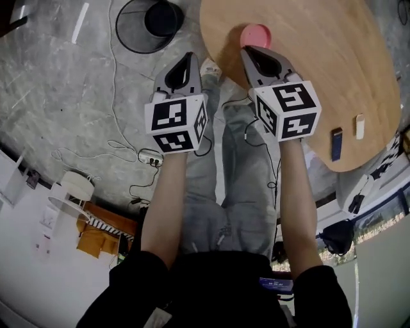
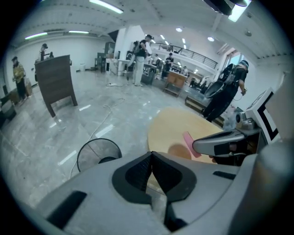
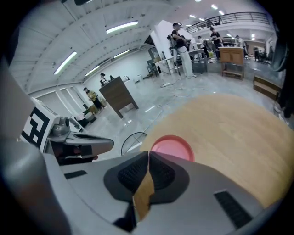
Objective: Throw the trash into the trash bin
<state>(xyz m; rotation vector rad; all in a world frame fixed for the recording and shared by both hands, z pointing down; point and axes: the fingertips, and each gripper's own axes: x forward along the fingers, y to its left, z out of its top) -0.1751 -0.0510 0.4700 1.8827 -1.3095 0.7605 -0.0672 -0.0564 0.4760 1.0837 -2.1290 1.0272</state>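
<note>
Left gripper (image 1: 187, 57) and right gripper (image 1: 248, 52) both have jaws pressed together, empty; the right should spread before pinching the pink disc (image 1: 255, 35), probably the trash, at the wooden table (image 1: 320, 77) edge near the floor-standing wire trash bin (image 1: 163, 18).

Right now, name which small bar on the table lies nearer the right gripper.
The dark blue bar; the pale bar lies farther from the right gripper.

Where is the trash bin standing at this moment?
In the head view the black wire trash bin stands on the grey floor at the top, left of the round wooden table and just beyond the tip of the left claw.
</note>
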